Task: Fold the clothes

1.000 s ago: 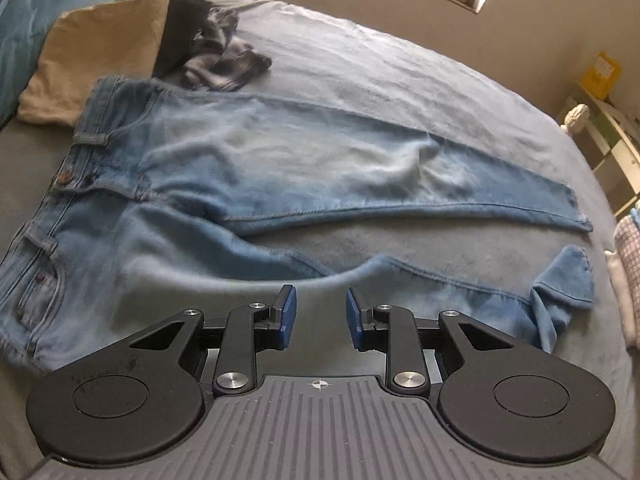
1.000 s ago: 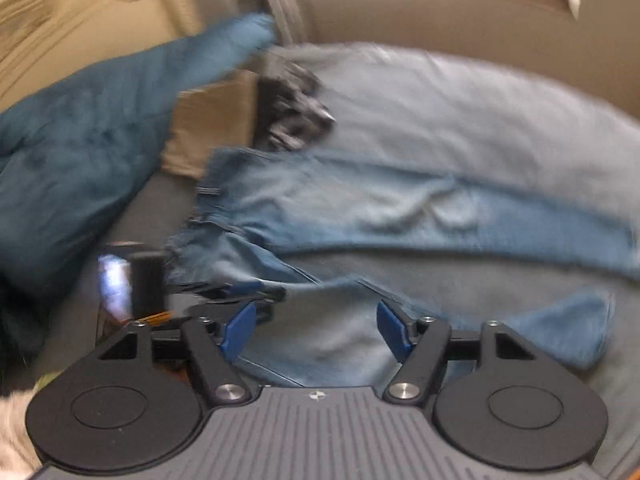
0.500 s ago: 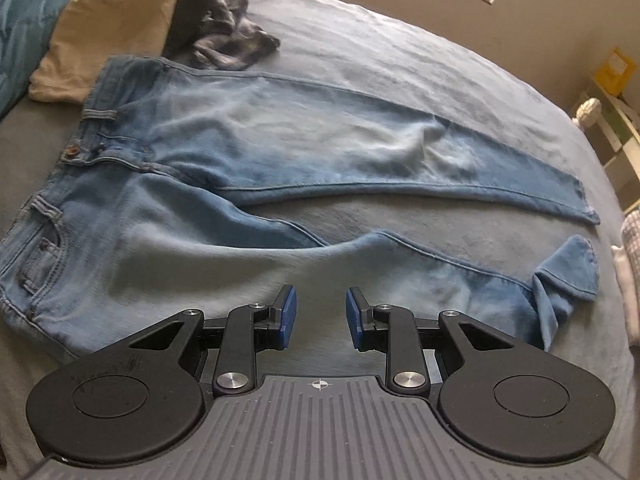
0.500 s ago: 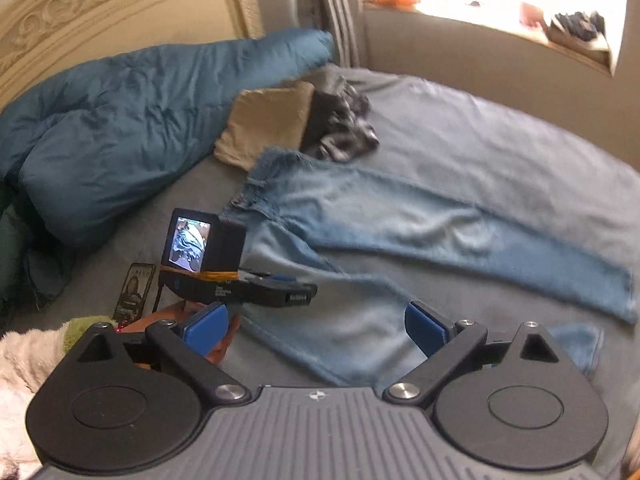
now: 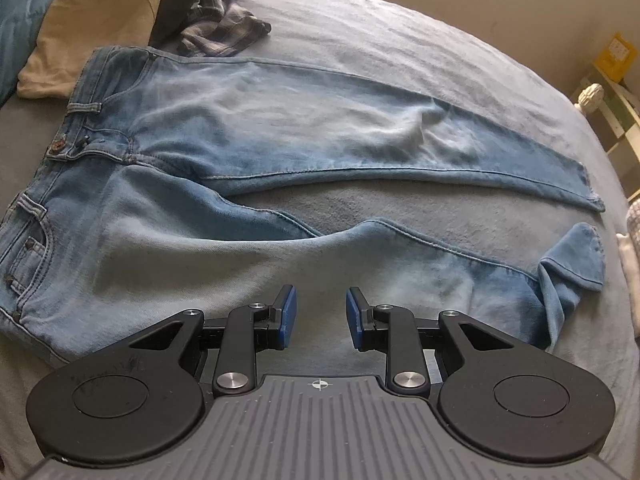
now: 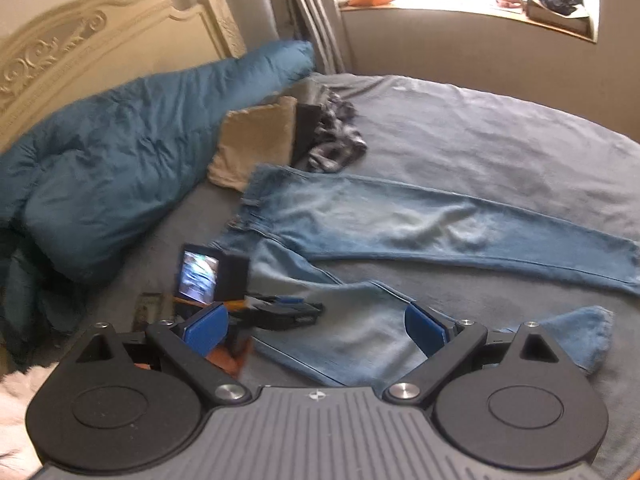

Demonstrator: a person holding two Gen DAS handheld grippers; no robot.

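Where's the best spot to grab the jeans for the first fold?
Probably the near leg's outer seam edge of the jeans, coming from the near side with the left gripper: that edge lies flat just ahead of its open fingers.

Faded light-blue jeans [image 5: 248, 128] lie front up, flat on my grey bed [image 5: 400, 40], waistband toward the tan pillow [image 5: 96, 24]. Legs spread apart; near leg's cuff folded over.
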